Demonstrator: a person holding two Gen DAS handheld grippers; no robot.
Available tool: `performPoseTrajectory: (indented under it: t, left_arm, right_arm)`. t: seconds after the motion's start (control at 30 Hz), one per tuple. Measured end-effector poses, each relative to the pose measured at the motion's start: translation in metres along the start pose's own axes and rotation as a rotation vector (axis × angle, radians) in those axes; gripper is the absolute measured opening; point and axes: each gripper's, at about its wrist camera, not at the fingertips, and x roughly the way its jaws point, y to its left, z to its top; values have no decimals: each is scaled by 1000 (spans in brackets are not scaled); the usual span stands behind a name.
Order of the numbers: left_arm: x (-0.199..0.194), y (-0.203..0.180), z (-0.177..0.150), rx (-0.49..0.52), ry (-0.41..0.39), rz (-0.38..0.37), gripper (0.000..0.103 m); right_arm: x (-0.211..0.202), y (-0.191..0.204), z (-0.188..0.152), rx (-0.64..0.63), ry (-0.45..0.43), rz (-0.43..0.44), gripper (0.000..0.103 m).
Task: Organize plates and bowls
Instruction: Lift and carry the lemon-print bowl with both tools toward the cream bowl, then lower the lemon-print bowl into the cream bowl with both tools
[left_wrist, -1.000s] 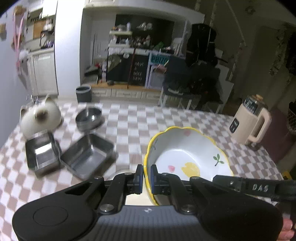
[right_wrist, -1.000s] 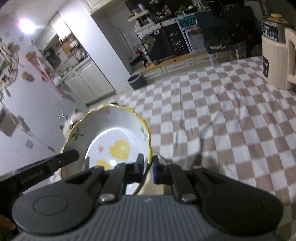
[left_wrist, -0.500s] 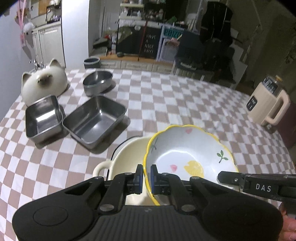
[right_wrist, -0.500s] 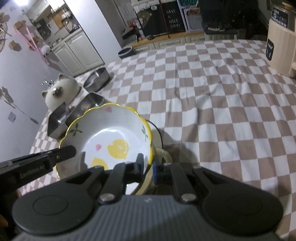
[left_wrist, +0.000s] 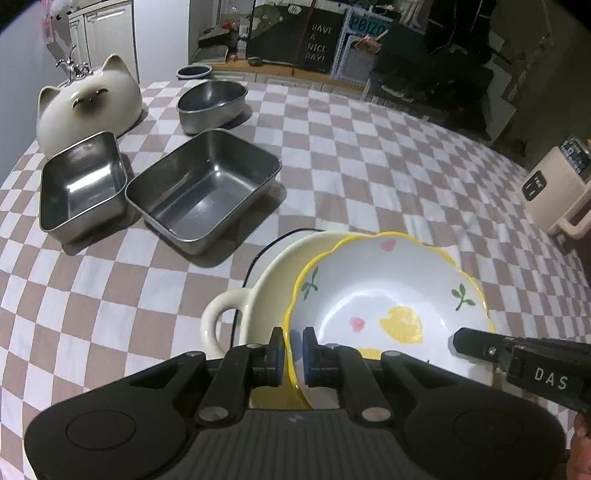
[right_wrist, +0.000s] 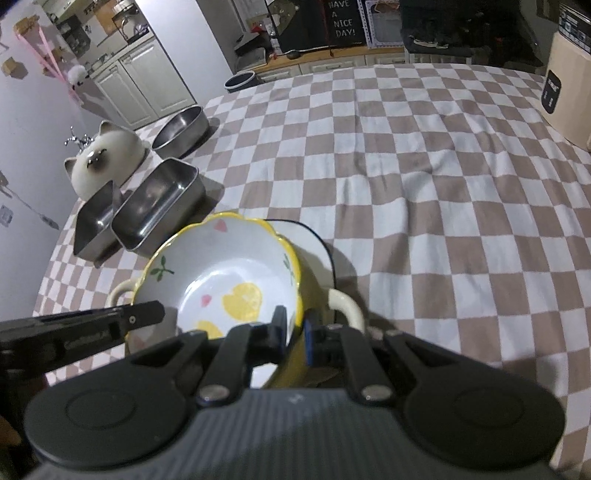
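Note:
A white bowl with a yellow scalloped rim is held by both grippers. My left gripper is shut on its near-left rim. My right gripper is shut on its right rim and shows as a black finger in the left wrist view. The bowl sits low inside a cream two-handled dish, which rests on a dark-rimmed plate on the checkered tablecloth.
Two rectangular steel trays and a round steel bowl lie at the far left, beside a cat-shaped ceramic jar. A beige kettle stands at the right edge.
Both grippers have lowered the yellow-rimmed bowl down into the cream handled dish, tilting it level.

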Motion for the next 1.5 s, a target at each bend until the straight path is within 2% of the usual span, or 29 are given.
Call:
performPoseTrajectory:
  t: [0.13,0.23,0.73,1.2,1.23,1.33,1.4,1.5]
  left_arm:
    - [7,3,2,6,22,24,13]
    - [10,6,3,-7,24,14,13]
    - [8,10,2,-19,33,-3,13]
    - [2,10,2,-10,18,0,13]
    - [1,10,2,-14,18,-3,13]
    - [0,11,1,-13,22,-5,13]
    - [0,10,1,-8,23,-3,13]
    - [-1,10,0,-1,21,0,13]
  right_arm:
    - [3,7,1,-28,1,-10,12]
    - [4,11,1,-52,-8,-25,12]
    - [11,5,3,3,45,-12,11]
    - [2,4,5,28,12,-2,11]
    - [0,4,5,35,6,8,10]
    - [-13,4,7,57,-35,119,6]
    - [-21,9,6,19,-67,108,6]
    - [-17,10,4,5,-42,83,6]
